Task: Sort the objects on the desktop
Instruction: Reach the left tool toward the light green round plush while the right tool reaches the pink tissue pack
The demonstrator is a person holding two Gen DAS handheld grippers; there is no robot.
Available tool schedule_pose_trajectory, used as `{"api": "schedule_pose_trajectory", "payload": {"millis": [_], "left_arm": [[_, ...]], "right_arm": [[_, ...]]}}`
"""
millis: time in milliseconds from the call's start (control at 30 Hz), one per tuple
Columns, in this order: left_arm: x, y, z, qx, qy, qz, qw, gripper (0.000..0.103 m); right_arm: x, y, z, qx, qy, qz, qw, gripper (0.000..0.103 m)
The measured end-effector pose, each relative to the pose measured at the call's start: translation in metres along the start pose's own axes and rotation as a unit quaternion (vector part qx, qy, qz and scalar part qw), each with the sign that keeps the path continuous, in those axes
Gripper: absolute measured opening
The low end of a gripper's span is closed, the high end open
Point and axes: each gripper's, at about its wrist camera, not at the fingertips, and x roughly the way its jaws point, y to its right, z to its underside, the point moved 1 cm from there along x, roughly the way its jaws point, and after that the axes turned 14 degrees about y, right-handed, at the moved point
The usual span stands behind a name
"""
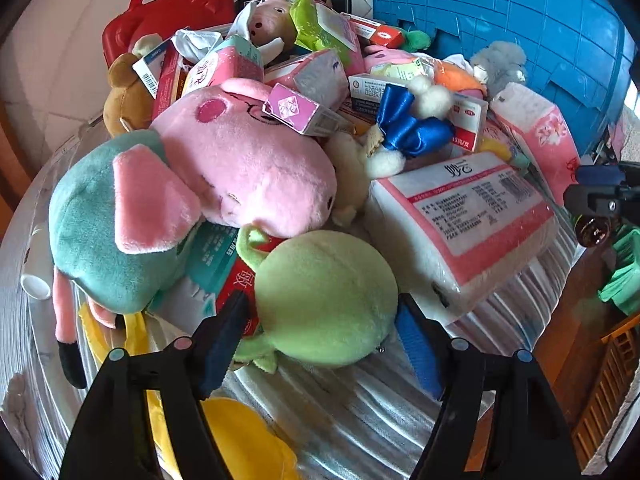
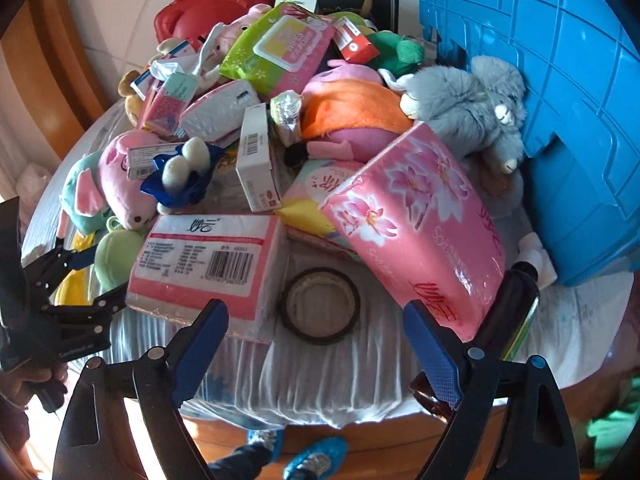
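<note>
A round pale-green plush [image 1: 324, 300] lies at the near edge of the heap. My left gripper [image 1: 320, 340] is open around it: the right pad sits close against it, and a narrow gap shows at the left pad. The right wrist view shows the same plush [image 2: 116, 256] between the left gripper's [image 2: 100, 276] fingers. My right gripper [image 2: 320, 352] is open with nothing between its fingers, hanging over a dark tape roll [image 2: 320, 306] on the tablecloth. Its right fingertip is at the lower corner of a pink flowered tissue pack [image 2: 416, 240].
A white-and-pink tissue pack [image 2: 208, 264] lies left of the tape roll. Plush toys, boxes and wipes are piled behind, with a blue crate [image 2: 560, 120] at right and a red case [image 2: 208, 4] at the back. A dark bottle [image 2: 516, 308] stands by the right finger.
</note>
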Motion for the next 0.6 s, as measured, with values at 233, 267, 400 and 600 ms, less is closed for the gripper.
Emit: {"api": "schedule_pose_trajectory", "payload": {"millis": [233, 267, 400, 600], "left_arm": [[0.019, 0.012, -0.009, 0.050, -0.007, -0.031, 0.9982, 0.074], [0.021, 0.014, -0.009, 0.059, -0.008, -0.035, 0.9976, 0.074], [0.011, 0.001, -0.011, 0.031, -0.013, -0.009, 0.9994, 0.067], [-0.002, -0.007, 0.000, 0.028, -0.028, -0.013, 0.9991, 0.067]], "right_arm": [[0.005, 0.005, 0.005, -0.009, -0.005, 0.026, 1.000, 0.090], [0.006, 0.005, 0.006, -0.012, -0.006, 0.028, 1.000, 0.090], [0.013, 0.005, 0.010, -0.031, -0.011, 0.034, 0.999, 0.089], [0.033, 0.001, 0.016, -0.054, -0.026, 0.030, 0.998, 0.084]]}}
